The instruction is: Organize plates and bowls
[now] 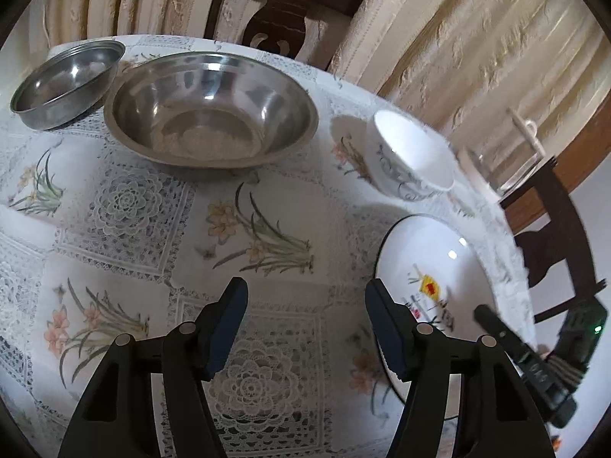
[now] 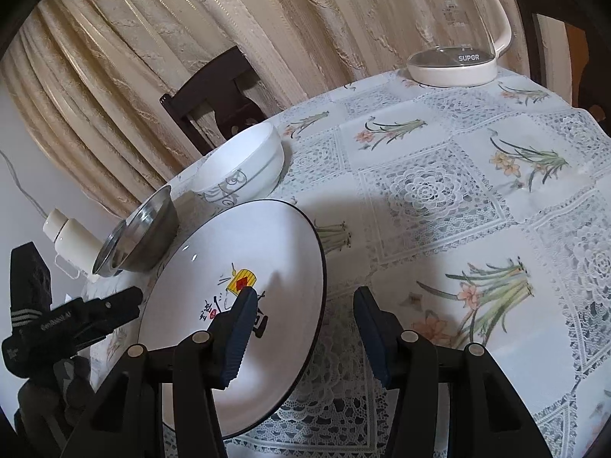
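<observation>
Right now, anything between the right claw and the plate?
No. The right claw is open at the plate's near rim, one finger already over it. The white bowl and steel bowl sit beyond the plate.

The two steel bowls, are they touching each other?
Cannot tell. In the left wrist view the small steel bowl and the large steel bowl overlap at their rims, with no gap or contact plainly visible. The right wrist view shows only one.

"SUPOR" stands in white on the glass kettle (image 2: 454,38), upper right; faint measuring marks above it are too small to read.
</observation>
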Demonstrator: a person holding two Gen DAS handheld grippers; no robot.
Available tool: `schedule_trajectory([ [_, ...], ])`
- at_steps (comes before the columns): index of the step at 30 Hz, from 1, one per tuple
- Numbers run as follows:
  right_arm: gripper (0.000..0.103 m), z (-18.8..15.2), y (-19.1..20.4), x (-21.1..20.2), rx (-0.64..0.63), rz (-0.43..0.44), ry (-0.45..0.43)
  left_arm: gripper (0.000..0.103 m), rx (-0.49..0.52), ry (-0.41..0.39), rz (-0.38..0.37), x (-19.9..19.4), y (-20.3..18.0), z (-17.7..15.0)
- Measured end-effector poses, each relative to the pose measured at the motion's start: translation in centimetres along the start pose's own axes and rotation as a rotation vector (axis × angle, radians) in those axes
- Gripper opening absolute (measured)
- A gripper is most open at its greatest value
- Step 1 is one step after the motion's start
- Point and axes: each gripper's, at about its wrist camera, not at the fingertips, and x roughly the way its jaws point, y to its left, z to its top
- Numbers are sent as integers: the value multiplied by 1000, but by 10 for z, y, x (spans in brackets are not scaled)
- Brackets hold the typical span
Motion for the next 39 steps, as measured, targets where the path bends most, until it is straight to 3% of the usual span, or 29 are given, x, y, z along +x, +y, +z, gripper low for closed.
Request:
schedule_trajectory([
  [8, 55, -1, 3, 2, -23, 10, 8, 64, 13, 53, -108, 12, -16, 1],
  [10, 55, -1, 4, 3, -29, 11, 10, 59, 16, 73, -126, 19, -18, -1],
  [14, 55, -1, 6, 4, -39, 12, 12, 46, 39, 85, -133, 24, -23, -4],
  [19, 55, -1, 9, 5, -66, 15, 14, 42, 75, 87, -144, 29, -31, -8],
  [27, 55, -3, 15, 3, -105, 17, 3, 39, 224, 32, -87, 31, -55, -17],
  [39, 52, -5, 22, -3, -141, 19, -23, 39, 205, 6, -96, 16, -48, -20],
])
